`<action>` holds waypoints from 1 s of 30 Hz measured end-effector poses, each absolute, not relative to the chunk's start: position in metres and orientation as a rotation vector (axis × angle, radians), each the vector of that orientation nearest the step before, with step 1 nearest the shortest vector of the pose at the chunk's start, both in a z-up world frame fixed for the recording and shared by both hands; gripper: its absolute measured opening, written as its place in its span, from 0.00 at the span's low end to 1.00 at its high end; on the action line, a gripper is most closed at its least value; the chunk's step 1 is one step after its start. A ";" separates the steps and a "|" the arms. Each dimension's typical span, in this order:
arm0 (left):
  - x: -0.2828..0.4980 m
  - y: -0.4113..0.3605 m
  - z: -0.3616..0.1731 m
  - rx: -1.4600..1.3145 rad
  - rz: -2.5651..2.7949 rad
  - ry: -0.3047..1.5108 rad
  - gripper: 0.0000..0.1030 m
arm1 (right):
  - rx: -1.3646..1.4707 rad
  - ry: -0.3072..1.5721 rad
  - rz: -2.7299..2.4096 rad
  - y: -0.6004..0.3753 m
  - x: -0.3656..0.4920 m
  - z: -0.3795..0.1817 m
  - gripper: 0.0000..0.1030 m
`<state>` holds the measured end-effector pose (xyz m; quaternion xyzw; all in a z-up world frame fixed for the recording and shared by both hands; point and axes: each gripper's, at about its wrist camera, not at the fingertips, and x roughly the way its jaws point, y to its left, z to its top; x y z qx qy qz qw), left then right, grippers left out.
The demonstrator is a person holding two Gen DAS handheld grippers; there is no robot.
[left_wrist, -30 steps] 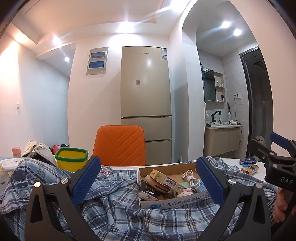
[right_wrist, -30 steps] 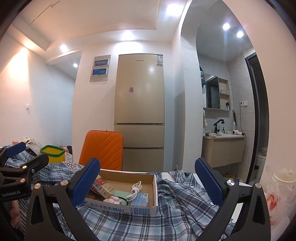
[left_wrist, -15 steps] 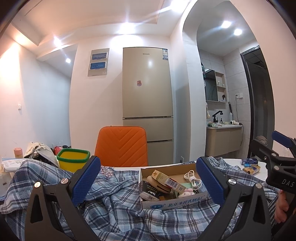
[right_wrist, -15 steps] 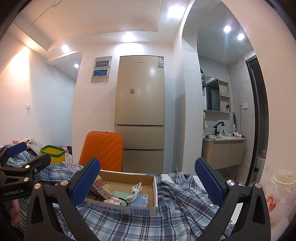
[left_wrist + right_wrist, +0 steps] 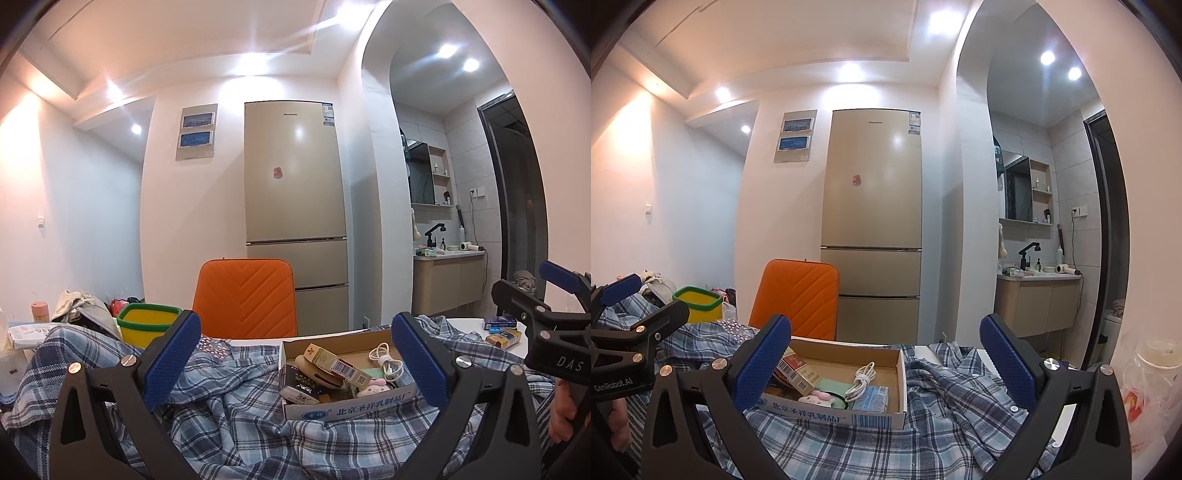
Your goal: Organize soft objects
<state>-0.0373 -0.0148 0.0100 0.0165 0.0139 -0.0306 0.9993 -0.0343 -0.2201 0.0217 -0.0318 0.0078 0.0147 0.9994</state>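
Left claw (image 5: 295, 365) and right claw (image 5: 884, 363), both spread apart and empty, above the rumpled plaid shirt (image 5: 953, 402) under a cardboard box (image 5: 875, 415); best to pinch free fabric edges, not the box.

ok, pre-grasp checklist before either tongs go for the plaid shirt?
1. Left tongs open, nothing held: ok.
2. Right tongs open, nothing held: ok.
3. Plaid shirt within view of both tongs: ok.
4. Shirt free to lift: not ok, the cardboard box of small items sits on it.
5. Box contents secure: cannot tell; the white cable and cartons lie loose inside.
6. Shirt edge or collar located for a clean pinch: cannot tell, the fabric is bunched.
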 end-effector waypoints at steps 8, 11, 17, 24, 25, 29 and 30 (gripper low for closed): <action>-0.037 -0.014 0.010 0.034 -0.061 0.027 1.00 | -0.064 0.016 0.030 -0.220 -0.034 0.022 1.00; -0.037 -0.014 0.010 0.035 -0.061 0.028 1.00 | -0.064 0.016 0.029 -0.220 -0.034 0.022 1.00; -0.037 -0.014 0.010 0.035 -0.061 0.028 1.00 | -0.060 0.023 0.029 -0.219 -0.034 0.021 1.00; -0.037 -0.014 0.011 0.037 -0.063 0.027 1.00 | -0.060 0.024 0.029 -0.219 -0.034 0.021 1.00; -0.037 -0.014 0.011 0.036 -0.063 0.027 1.00 | -0.059 0.024 0.029 -0.219 -0.034 0.020 1.00; -0.038 -0.015 0.013 0.038 -0.065 0.023 1.00 | -0.060 0.024 0.029 -0.219 -0.034 0.021 1.00; -0.038 -0.015 0.012 0.037 -0.065 0.023 1.00 | -0.060 0.025 0.029 -0.219 -0.034 0.021 1.00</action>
